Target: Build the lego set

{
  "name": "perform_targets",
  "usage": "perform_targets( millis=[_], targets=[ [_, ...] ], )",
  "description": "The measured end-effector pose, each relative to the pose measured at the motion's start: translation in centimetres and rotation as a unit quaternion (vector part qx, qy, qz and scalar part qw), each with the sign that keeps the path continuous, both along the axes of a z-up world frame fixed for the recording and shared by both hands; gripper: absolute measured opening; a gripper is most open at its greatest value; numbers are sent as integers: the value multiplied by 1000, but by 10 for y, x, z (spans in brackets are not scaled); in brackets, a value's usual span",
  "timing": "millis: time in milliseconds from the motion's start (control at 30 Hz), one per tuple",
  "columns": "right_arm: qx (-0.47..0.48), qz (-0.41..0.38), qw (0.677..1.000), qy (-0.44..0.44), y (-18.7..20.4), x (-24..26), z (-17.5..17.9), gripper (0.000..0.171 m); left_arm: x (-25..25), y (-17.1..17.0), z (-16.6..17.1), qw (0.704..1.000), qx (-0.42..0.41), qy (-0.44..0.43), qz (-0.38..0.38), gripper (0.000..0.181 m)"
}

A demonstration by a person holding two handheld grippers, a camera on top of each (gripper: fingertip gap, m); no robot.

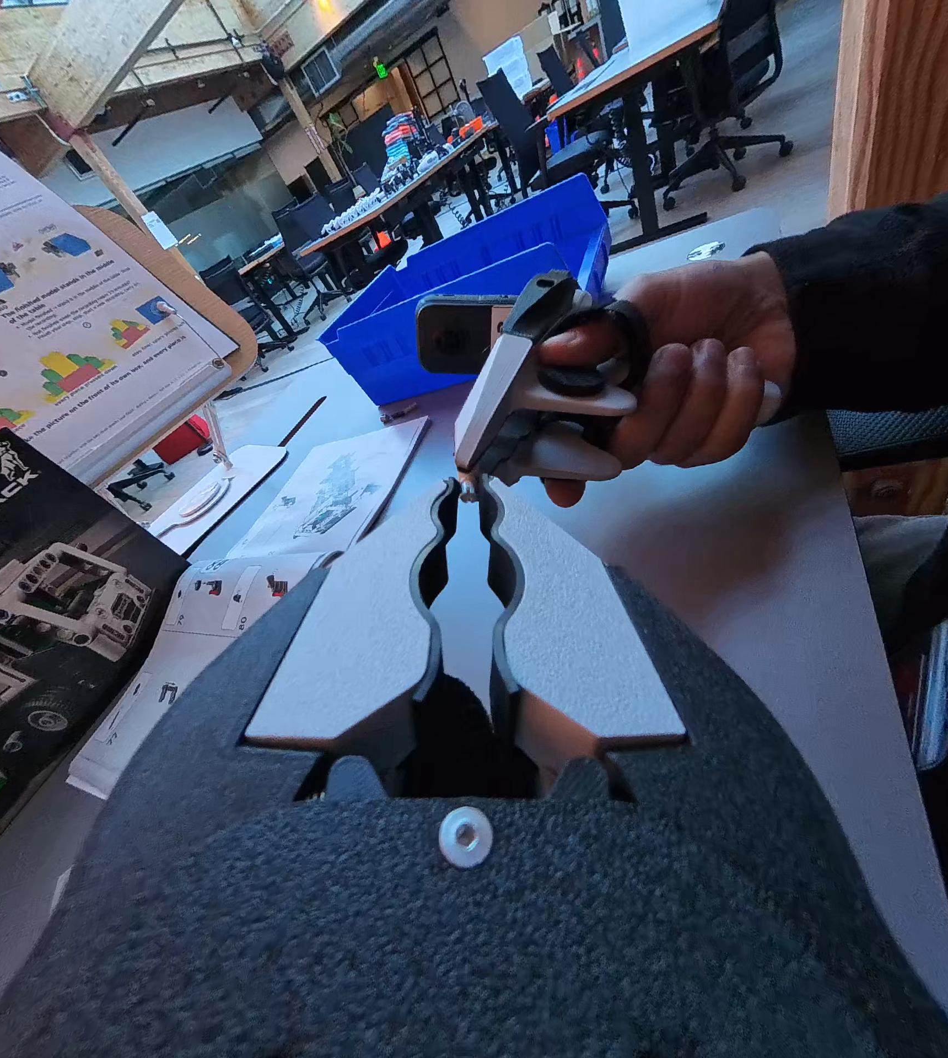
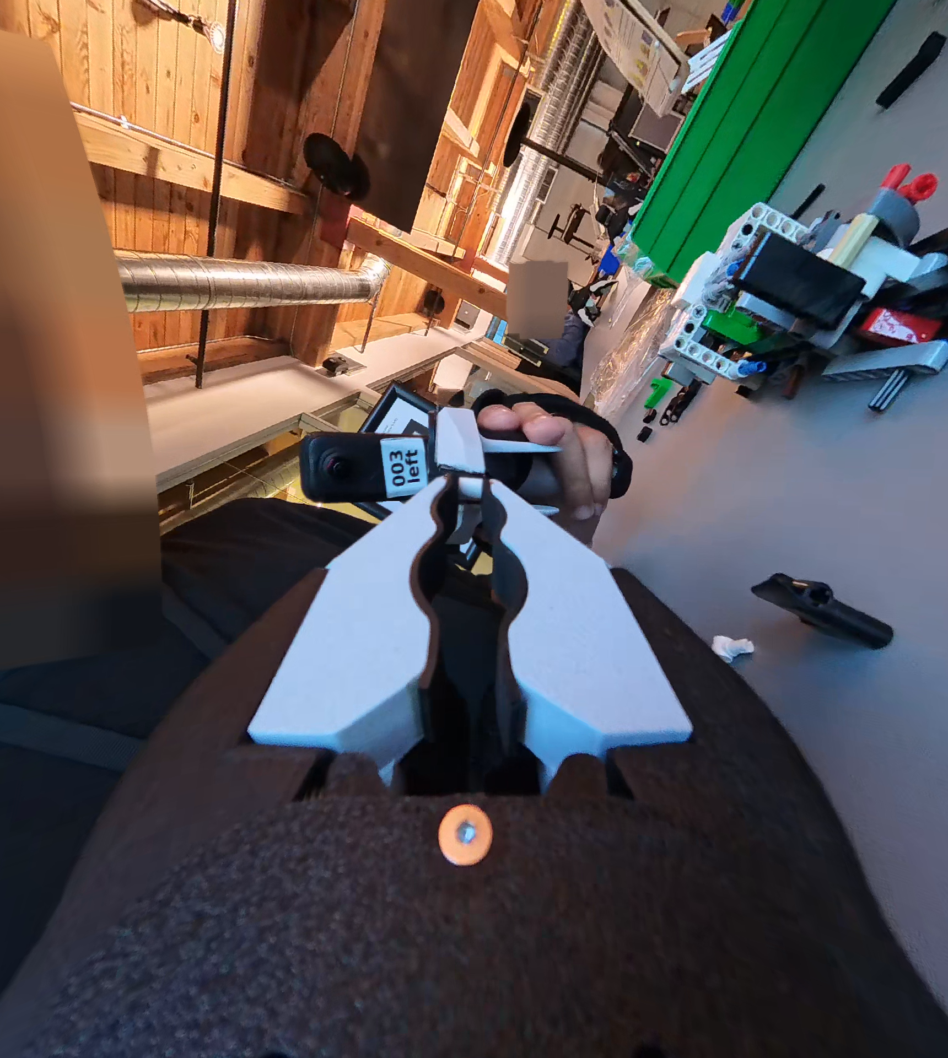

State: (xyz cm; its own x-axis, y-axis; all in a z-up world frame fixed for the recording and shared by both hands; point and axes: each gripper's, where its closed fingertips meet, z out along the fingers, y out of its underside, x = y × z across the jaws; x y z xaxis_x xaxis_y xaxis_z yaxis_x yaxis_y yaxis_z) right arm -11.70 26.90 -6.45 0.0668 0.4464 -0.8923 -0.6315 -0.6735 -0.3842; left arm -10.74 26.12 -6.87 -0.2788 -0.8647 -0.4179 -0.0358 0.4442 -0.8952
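Left gripper [image 1: 467, 491] and right gripper [image 2: 467, 497] meet tip to tip, both nearly closed

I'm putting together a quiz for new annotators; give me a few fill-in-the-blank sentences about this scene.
1. Behind the right gripper, the bin on the table is ____ in colour.
2. The two grippers meet at their fingertips, with a small ____ piece between them.
3. In the right wrist view, the long bin behind the part-built model is ____.

Missing words: blue; grey; green
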Motion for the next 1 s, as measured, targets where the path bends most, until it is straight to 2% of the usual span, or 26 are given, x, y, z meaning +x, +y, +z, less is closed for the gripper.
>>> perform_targets(
  millis=[100,267,433,767,800,833,900,967,1000],
  targets=[
    [-8,3,1000,5,-1,0,-3,6,0,1,-1,1000,12,-4,10,11],
    [-9,11,1000,8,-3,-1,-2,6,0,-2,-2,1000,12,-5,4,7],
    [-7,15,1000,12,-1,-1,1,6,0,-3,-2,1000,9,0,0,12],
    [-6,19,1000,-9,-1,-5,-3,7,0,-1,-3,1000,-16,18,-6,6],
    [1,11,1000,-27,-1,-3,-3,9,0,1,-3,999,-26,21,-3,6],
    [8,-2,998,-58,-1,2,-5,20,0,5,-4,999,-40,30,0,6],
    [28,-39,982,-181,-1,20,-16,27,1,16,-10,995,-82,59,16,6],
    [75,-68,926,-363,-5,36,-35,26,1,22,-19,986,-137,93,19,6],
    [99,-57,893,-436,-8,38,-43,27,2,22,-23,981,-161,107,16,6]
  ],
)
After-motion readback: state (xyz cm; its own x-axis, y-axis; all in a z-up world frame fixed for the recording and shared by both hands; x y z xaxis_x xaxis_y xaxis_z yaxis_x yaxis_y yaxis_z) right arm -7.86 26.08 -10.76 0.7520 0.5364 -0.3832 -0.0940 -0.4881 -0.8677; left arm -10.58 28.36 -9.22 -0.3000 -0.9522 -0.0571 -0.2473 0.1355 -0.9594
